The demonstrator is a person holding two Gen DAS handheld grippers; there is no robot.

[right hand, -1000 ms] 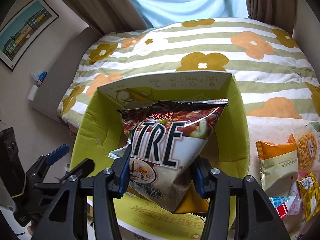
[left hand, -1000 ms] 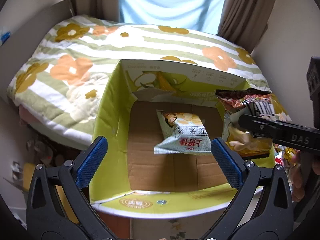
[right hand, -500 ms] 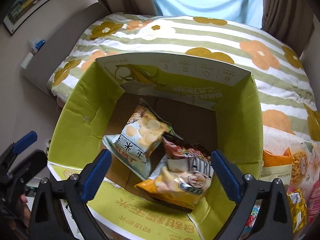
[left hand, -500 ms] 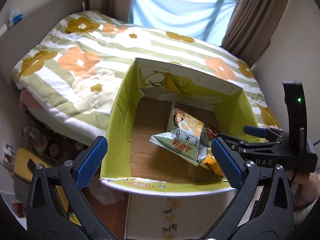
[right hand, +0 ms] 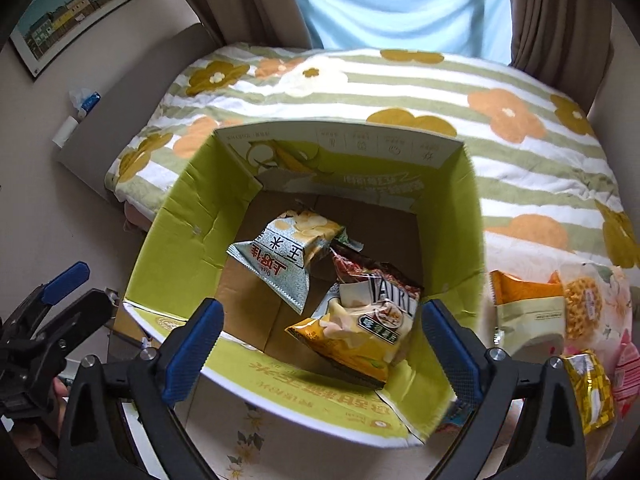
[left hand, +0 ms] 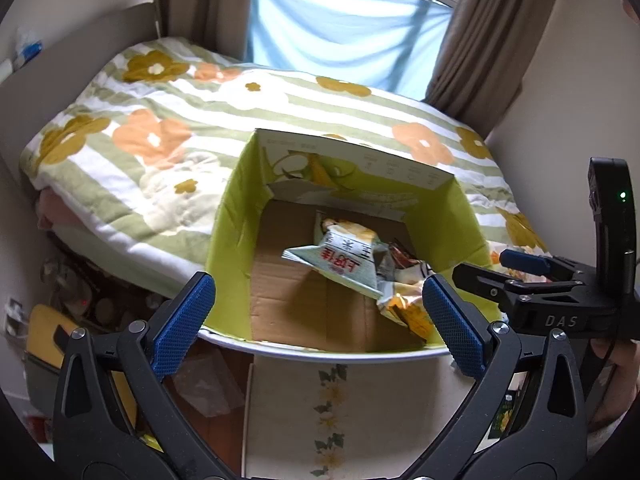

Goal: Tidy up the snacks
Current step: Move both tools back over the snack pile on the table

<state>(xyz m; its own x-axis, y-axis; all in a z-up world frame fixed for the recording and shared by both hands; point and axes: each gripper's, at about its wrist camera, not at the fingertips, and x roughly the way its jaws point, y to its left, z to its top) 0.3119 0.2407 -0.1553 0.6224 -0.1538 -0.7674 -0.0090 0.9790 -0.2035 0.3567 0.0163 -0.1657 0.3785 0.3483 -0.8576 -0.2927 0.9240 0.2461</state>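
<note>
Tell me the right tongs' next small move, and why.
Probably swing the right tongs right toward the orange bag on the bed. Their jaws have just opened and hold nothing; the dark bag already lies in the box, while more snacks wait outside it.

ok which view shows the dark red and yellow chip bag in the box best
The right wrist view: the dark red and yellow chip bag lies nearly whole on the floor of the green cardboard box, lettering visible. In the left wrist view the silver-green snack bag and a gripper finger cover most of it.
</note>
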